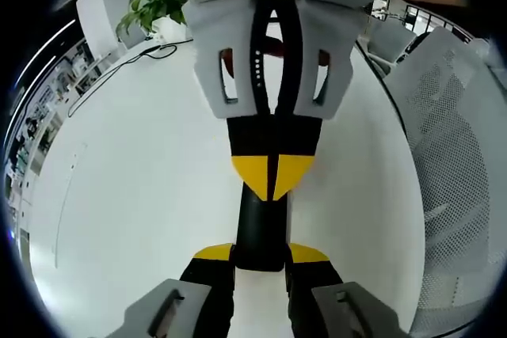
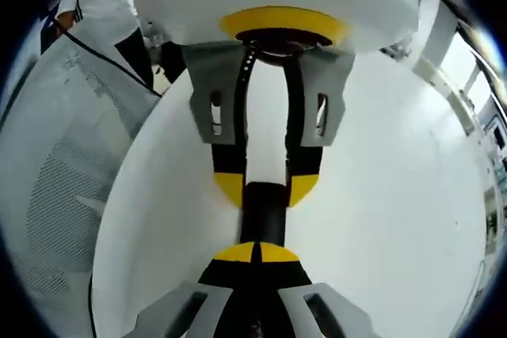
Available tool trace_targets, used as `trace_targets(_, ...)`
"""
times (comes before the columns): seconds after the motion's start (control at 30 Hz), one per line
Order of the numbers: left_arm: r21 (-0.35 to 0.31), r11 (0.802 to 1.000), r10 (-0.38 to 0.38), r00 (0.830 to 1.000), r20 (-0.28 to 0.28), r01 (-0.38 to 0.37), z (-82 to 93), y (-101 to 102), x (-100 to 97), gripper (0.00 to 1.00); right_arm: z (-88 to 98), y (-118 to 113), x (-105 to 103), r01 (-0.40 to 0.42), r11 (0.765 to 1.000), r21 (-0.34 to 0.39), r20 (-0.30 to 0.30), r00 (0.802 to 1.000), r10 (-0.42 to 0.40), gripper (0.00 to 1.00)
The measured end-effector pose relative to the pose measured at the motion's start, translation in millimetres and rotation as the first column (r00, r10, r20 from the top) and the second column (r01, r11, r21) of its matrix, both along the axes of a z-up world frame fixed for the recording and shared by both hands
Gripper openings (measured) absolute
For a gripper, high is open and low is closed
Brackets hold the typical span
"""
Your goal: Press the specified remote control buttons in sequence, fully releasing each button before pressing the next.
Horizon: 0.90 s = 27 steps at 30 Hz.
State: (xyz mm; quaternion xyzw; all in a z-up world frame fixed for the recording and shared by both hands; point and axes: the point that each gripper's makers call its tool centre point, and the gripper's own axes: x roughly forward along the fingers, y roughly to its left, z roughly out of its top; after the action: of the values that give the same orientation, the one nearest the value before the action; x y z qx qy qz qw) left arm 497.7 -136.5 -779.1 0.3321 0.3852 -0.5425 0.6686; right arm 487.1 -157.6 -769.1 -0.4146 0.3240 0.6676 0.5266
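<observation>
A black remote control (image 1: pixel 261 231) is held over the white table (image 1: pixel 142 187), and my left gripper (image 1: pixel 261 255) is shut on it, one yellow-tipped jaw on each side. My right gripper (image 1: pixel 273 176) comes in from the top of the left gripper view, facing the left one. Its jaws are shut together and their yellow tips rest on the remote's far end. In the right gripper view, my right gripper (image 2: pixel 257 252) has its shut tips against the remote (image 2: pixel 264 211), with the left gripper (image 2: pixel 265 187) gripping it beyond. The remote's buttons are hidden.
A potted plant (image 1: pixel 150 5) and a black cable (image 1: pixel 119 69) lie at the table's far end. A grey mesh chair (image 1: pixel 451 156) stands beside the table edge, and it is the same chair (image 2: pixel 55 195) in the right gripper view. A person's sleeve (image 2: pixel 103 13) is behind it.
</observation>
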Motion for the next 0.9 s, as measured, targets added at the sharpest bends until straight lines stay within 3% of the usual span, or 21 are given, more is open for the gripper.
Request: trace_targets(0.9,0.006,1.000,0.008,1.000,0.004,-0.008,0.3,0.9,0.6,0.23,-0.9,0.1,4.8,0.032,0.999,-0.010,-0.010,0.999,-0.032,0.00)
